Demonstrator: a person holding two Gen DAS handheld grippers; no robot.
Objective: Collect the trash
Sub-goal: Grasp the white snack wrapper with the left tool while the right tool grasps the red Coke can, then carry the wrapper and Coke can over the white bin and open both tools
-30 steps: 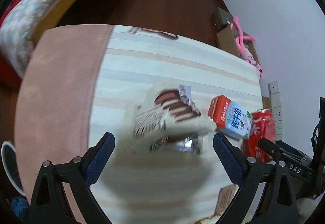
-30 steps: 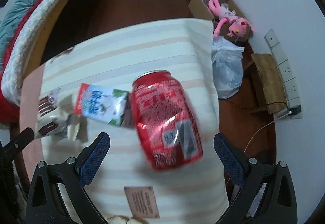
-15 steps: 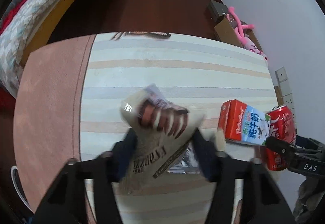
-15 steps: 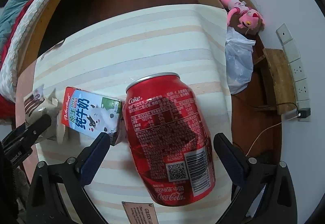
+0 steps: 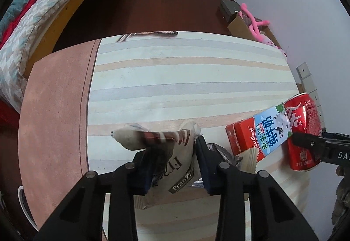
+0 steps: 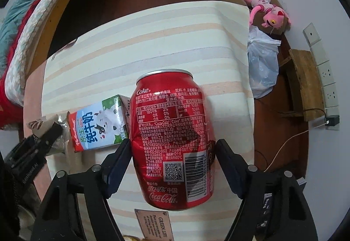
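Observation:
A crumpled beige and brown snack wrapper point(image 5: 179, 162) stands pinched between the pads of my left gripper point(image 5: 174, 147), whose jaws are closing on it over the striped tablecloth point(image 5: 175, 77). To its right lie a red and blue milk carton point(image 5: 262, 136) and a red cola can point(image 5: 304, 123). In the right wrist view the cola can point(image 6: 172, 131) lies on its side between the fingers of my right gripper point(image 6: 174, 142). Those jaws are closing, the pads right at the can's sides. The milk carton point(image 6: 98, 125) touches the can's left side, with the left gripper point(image 6: 43, 138) beyond it.
A brown label plate point(image 6: 153, 225) lies near the table's front edge. Off the right edge are a white plastic bag point(image 6: 262, 66), a wooden stand point(image 6: 304, 79), a pink plush toy point(image 6: 269, 13) on a cardboard box, and wall sockets point(image 6: 326, 79). A bed point(image 5: 32, 22) runs along the left.
The left jaws have gone from wide open to clamped on the wrapper, crumpling it upright. The right jaws have narrowed around the can, which now looks larger and nearer.

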